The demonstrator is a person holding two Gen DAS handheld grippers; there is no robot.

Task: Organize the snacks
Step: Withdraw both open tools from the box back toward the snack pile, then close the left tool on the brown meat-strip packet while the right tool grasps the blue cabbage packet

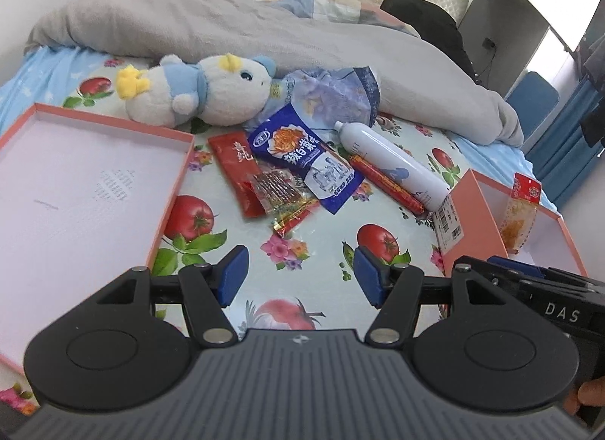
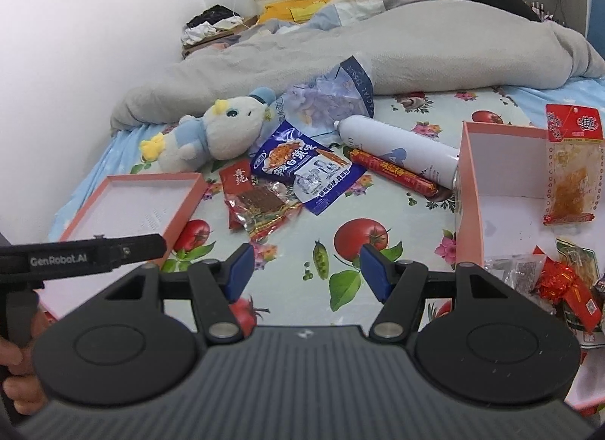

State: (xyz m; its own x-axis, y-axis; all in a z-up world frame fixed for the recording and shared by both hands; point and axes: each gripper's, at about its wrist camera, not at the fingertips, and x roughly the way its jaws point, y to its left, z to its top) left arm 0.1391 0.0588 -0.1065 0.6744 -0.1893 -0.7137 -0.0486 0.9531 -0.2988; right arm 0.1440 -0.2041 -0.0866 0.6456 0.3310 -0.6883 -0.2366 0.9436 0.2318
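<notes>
Snacks lie in a pile on the fruit-print cloth: a blue snack bag, a red packet, a clear pack of brown strips and a long red sausage stick. The pink box on the right holds an orange snack pack and several wrapped snacks. My left gripper is open and empty, above the cloth in front of the pile. My right gripper is open and empty, left of the box.
An empty pink box lid lies at the left. A plush duck, a white spray bottle, a tissue pack and a grey duvet lie behind the pile.
</notes>
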